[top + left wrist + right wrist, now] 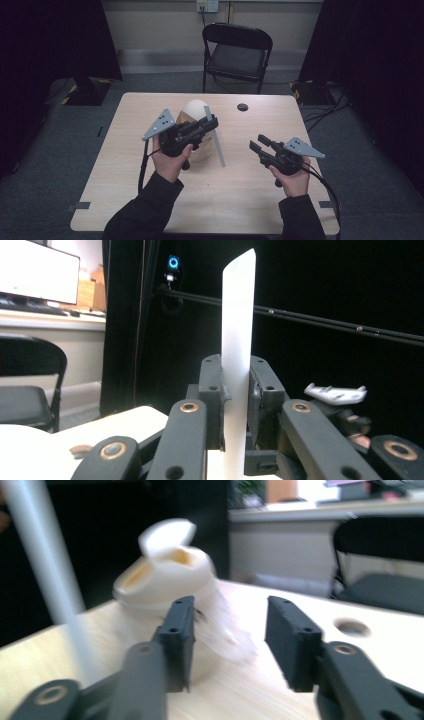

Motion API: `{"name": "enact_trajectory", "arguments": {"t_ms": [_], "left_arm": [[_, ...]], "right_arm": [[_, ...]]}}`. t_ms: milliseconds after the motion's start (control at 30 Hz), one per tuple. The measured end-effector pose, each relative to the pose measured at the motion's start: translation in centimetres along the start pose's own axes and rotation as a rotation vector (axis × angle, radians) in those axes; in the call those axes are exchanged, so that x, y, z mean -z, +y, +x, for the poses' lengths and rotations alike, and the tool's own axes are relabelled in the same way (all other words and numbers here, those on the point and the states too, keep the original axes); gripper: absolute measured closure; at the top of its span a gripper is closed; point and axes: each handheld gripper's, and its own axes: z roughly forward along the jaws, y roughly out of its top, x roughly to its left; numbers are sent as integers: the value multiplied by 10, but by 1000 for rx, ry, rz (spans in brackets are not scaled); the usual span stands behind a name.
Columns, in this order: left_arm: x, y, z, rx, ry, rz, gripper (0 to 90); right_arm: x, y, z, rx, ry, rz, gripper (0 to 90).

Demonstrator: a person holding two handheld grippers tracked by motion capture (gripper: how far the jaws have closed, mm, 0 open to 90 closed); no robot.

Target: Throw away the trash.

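Left gripper [235, 405] clamped on pale flat plastic strip [238, 340], held upright at frame centre for control; right gripper [230, 640] apart, empty, facing cream egg-shaped container [167, 575].

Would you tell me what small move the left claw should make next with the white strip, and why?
Probably lower the white strip toward the cream container: the left claw is shut on it above the table, and the right claw stands open, gripping nothing.

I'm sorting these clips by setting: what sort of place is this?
Probably a lab or studio set up for recording: black curtains close in a light wooden table, a folding chair stands behind it, and a lit monitor sits on a side desk.
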Motion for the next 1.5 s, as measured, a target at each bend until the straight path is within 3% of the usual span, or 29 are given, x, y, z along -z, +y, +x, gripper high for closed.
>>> {"name": "enact_trajectory", "arguments": {"t_ms": [300, 367, 633, 867, 1067, 1233, 1500], "left_arm": [[42, 31, 1, -51, 38, -60, 793], [54, 41, 5, -72, 63, -80, 793], [70, 63, 18, -97, 123, -120, 793], [67, 71, 32, -141, 175, -118, 793], [58, 70, 51, -142, 223, -117, 793], [51, 66, 66, -151, 256, -97, 793], [37, 42, 88, -166, 297, -40, 794]], "right_arm": [[-3, -38, -31, -62, -162, 160, 403], [-3, -46, -36, -68, -187, 186, 384], [-5, -68, -49, -84, -220, 259, 372], [-5, -78, -55, -79, -245, 303, 367], [-5, -84, -59, -68, -252, 330, 359], [-6, -86, -60, -56, -256, 342, 359], [-5, -85, -61, -41, -254, 350, 358]]}}
